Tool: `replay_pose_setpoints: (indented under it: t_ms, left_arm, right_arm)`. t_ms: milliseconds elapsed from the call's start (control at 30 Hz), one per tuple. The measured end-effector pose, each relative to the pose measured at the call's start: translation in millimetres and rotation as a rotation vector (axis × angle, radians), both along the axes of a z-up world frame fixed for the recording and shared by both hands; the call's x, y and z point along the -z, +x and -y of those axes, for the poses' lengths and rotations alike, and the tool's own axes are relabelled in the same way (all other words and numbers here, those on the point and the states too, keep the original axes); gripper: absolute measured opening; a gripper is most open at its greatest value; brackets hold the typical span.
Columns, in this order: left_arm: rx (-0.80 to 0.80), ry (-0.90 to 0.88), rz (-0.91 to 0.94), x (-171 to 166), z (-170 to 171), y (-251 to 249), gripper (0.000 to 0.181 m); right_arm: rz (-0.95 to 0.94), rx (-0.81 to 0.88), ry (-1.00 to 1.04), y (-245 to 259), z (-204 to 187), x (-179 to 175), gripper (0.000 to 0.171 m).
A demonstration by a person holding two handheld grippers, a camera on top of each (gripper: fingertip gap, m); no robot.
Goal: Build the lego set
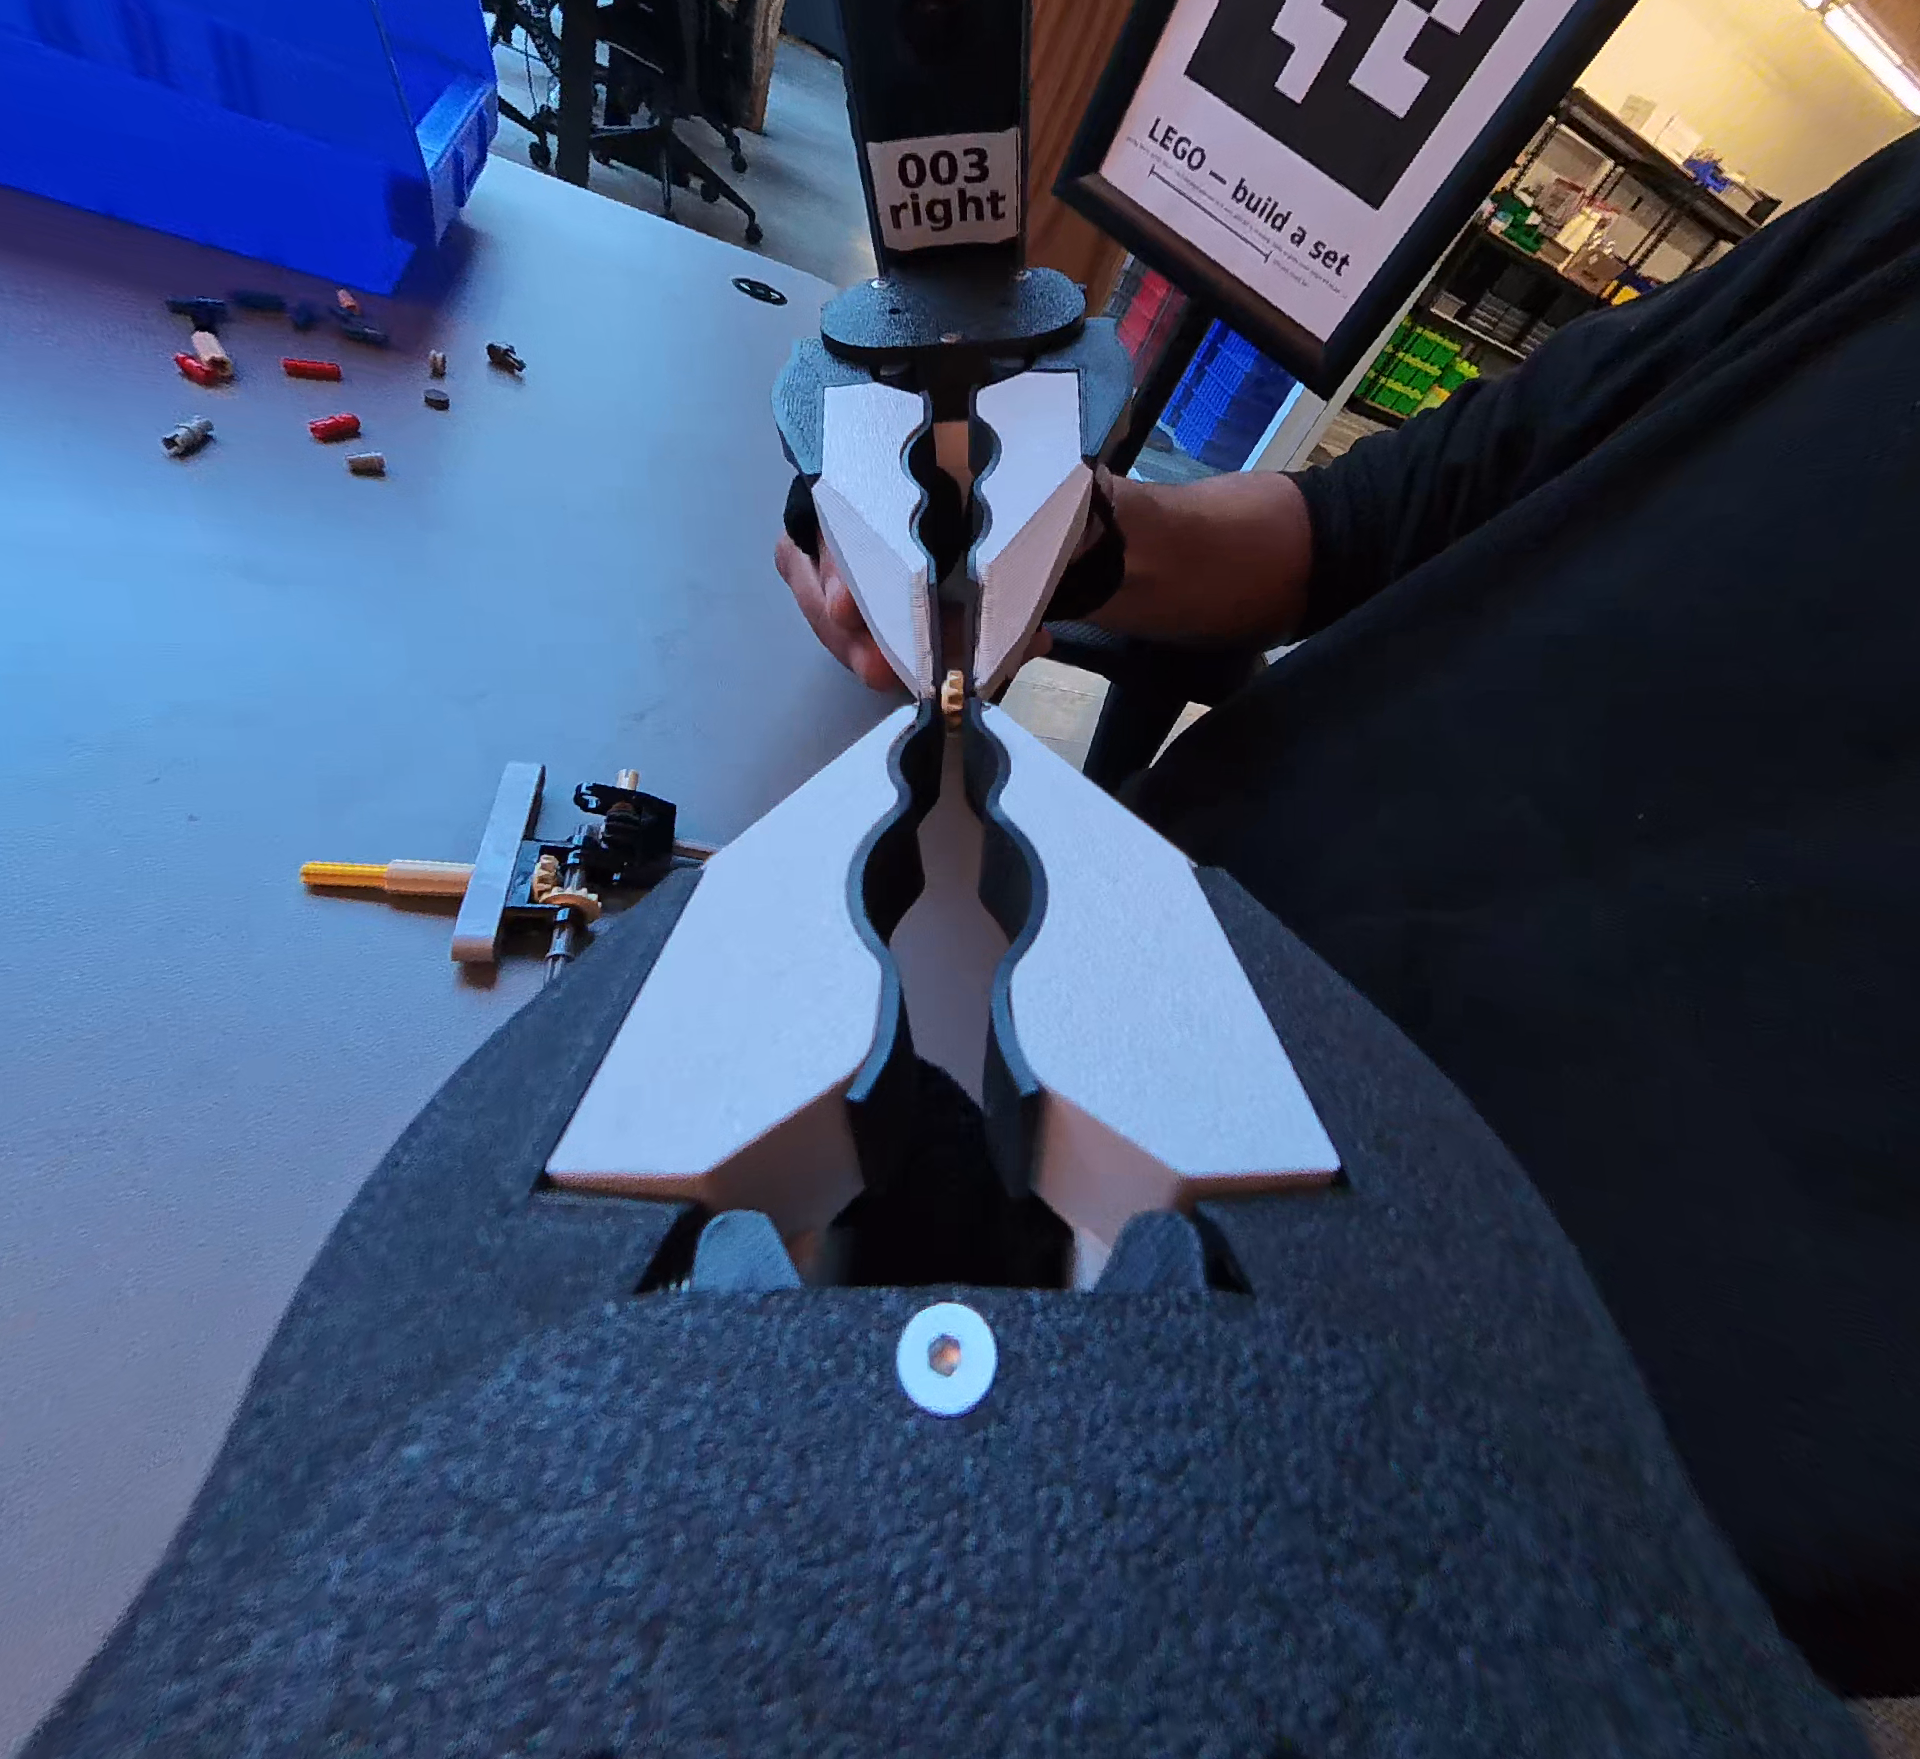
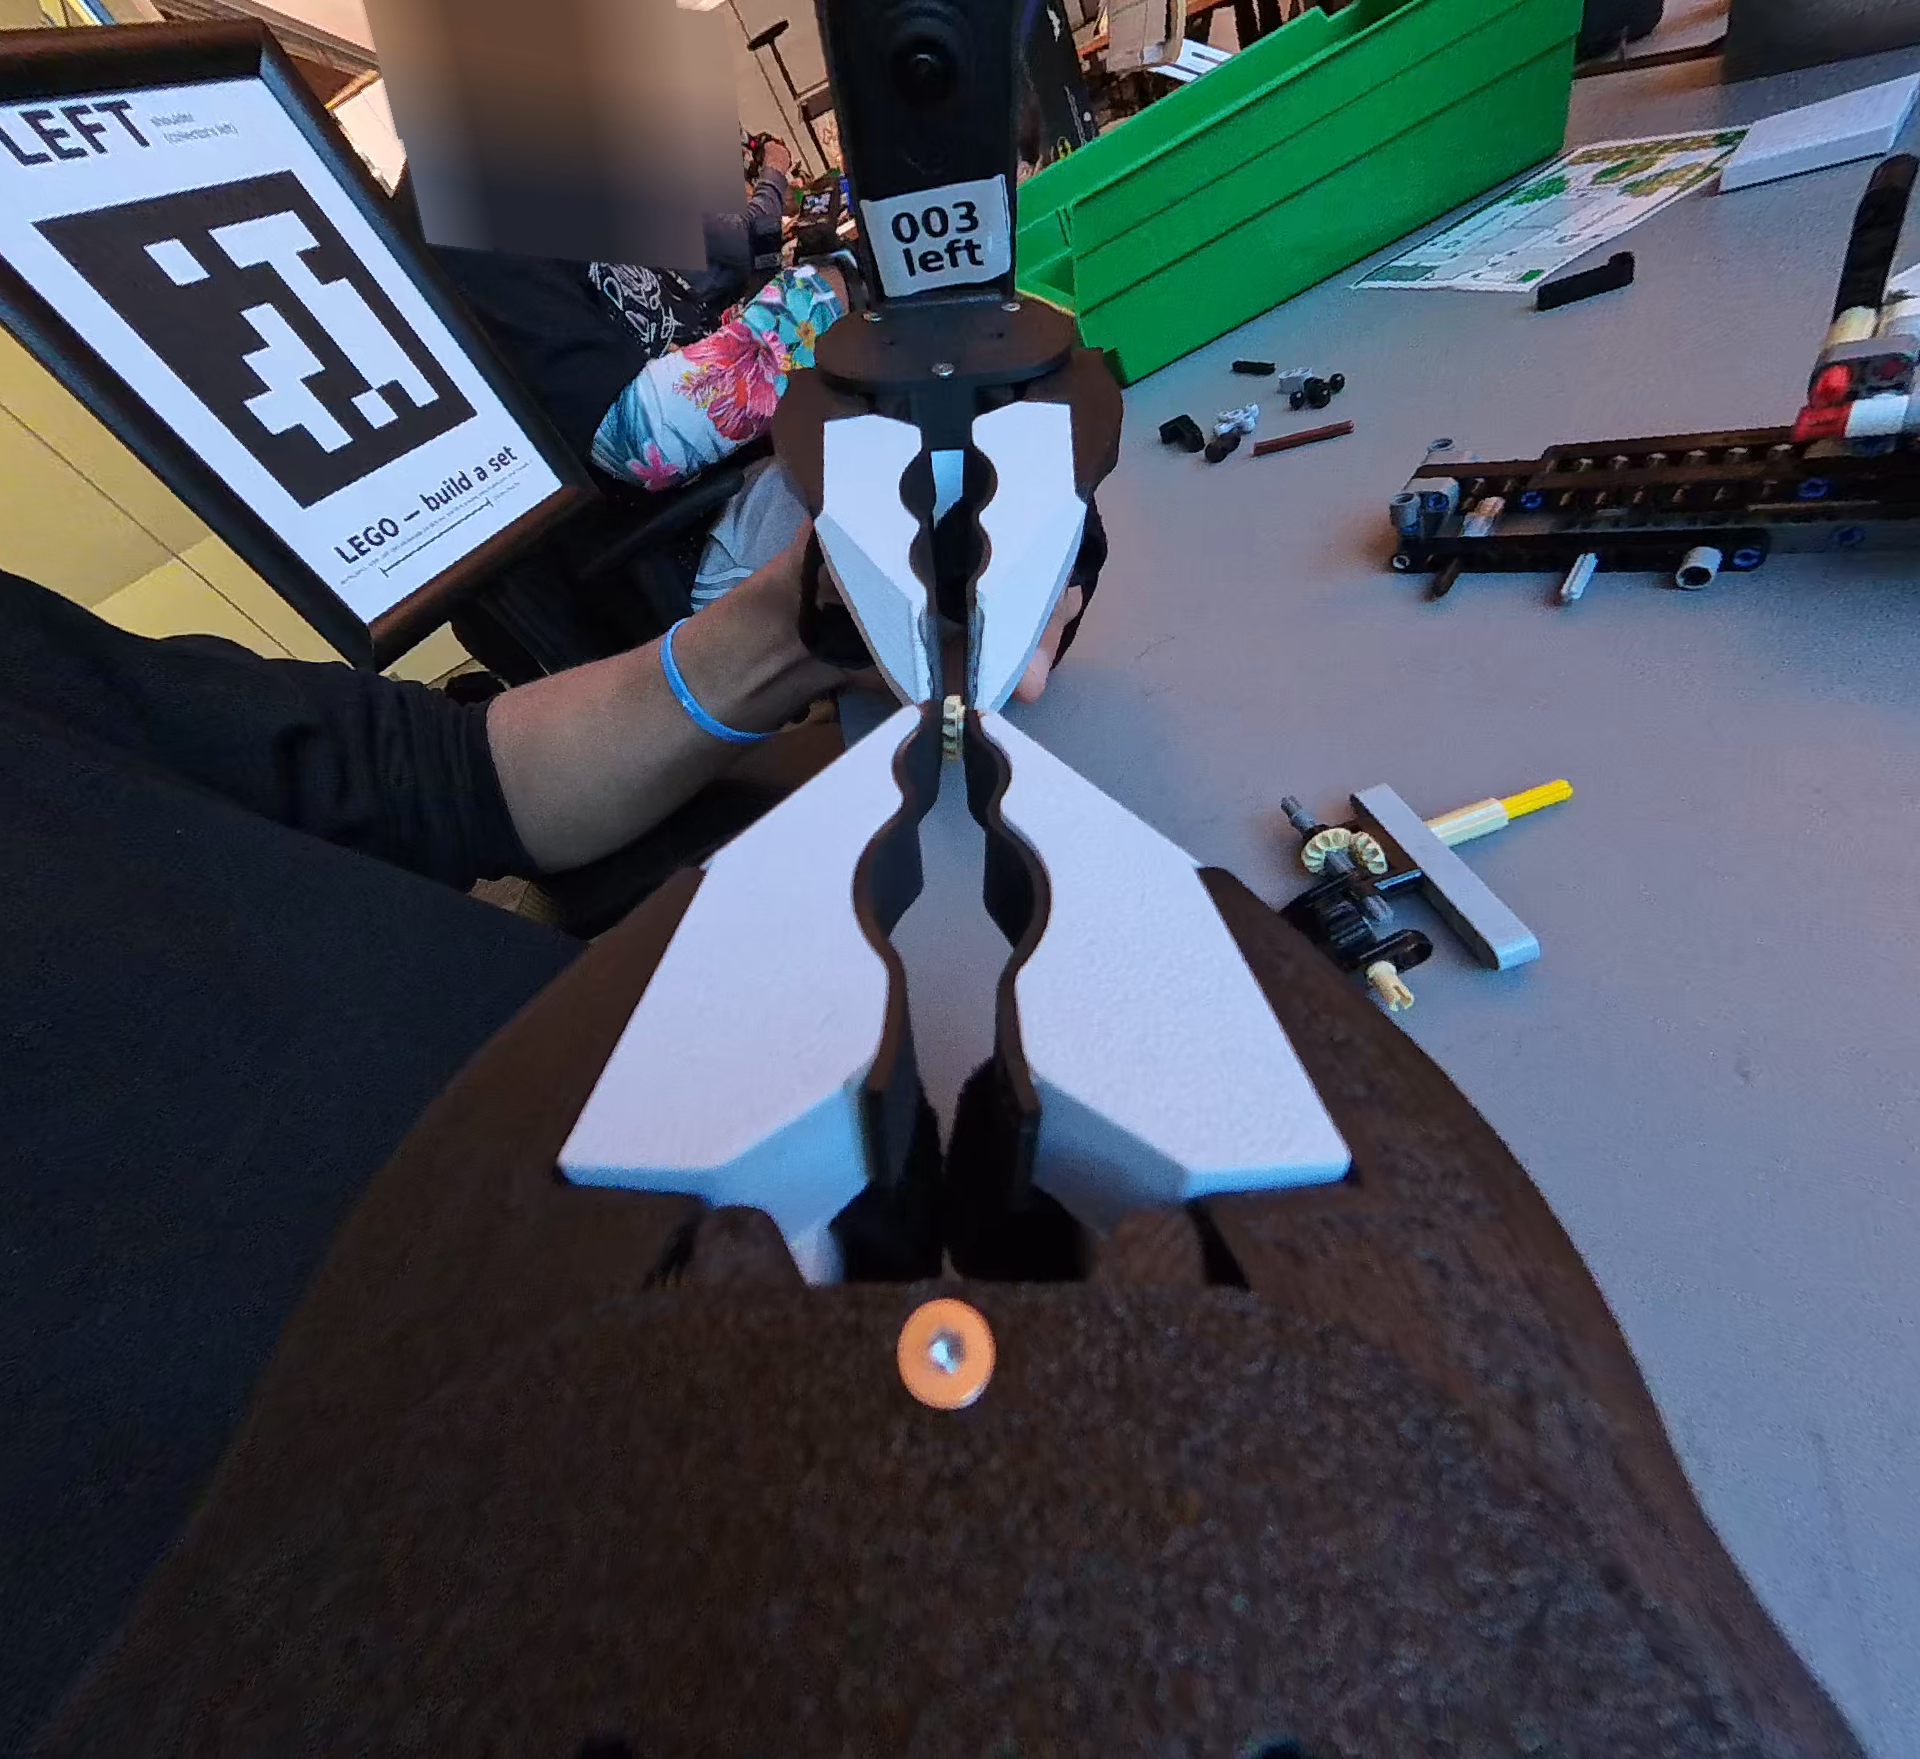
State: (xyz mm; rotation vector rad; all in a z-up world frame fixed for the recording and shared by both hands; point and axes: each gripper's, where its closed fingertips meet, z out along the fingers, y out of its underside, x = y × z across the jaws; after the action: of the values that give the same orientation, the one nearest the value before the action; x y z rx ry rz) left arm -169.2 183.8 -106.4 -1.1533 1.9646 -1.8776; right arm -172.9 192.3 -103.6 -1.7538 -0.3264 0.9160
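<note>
Gear [image 1: 951, 697] | pinched between left tongs [image 1: 943, 722] and right tongs [image 2: 954, 727] tips

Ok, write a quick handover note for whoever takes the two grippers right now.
Left gripper and right gripper meet tip to tip above the table edge, jaws of both shut on one small tan gear.
The small gearbox assembly with yellow axle lies on the grey table, untouched.
Loose pins sit by the blue bin; a long black beam assembly lies near the green bin.
Left: release one side, fit the gear, carry on building.
</note>
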Motion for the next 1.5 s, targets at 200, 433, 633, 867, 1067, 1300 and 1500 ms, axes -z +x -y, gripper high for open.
replay_pose_setpoints:
  t_ms: [200, 433, 633, 867, 1067, 1300, 1500]
  left_arm:
    - [0.017, 0.036, -0.012, 5, 2, -3, 0.001]
    - [0.02, 0.044, -0.014, 6, 2, -3, 0.001]
    - [0.023, 0.055, -0.019, 7, 3, -4, 0.001]
    - [0.029, 0.048, -0.014, 6, 3, -6, 0.0]
    - [0.032, 0.06, -0.023, 8, 3, -7, 0.001]
    - [0.039, 0.066, -0.028, 10, 4, -8, 0.001]
    - [0.041, 0.065, -0.029, 10, 4, -8, 0.0]
  right_arm:
    - [0.006, -0.023, -0.021, -2, 2, 4, 0.003]
    - [0.011, -0.032, -0.026, -2, 3, 5, 0.003]
    - [0.013, -0.041, -0.034, -3, 4, 7, 0.003]
    - [0.028, -0.059, -0.043, -4, 6, 10, 0.004]
    - [0.033, -0.061, -0.041, -5, 6, 10, 0.003]
    - [0.007, -0.071, -0.039, -5, 7, 8, 0.002]
    - [0.016, -0.073, -0.049, -5, 7, 10, 0.003]
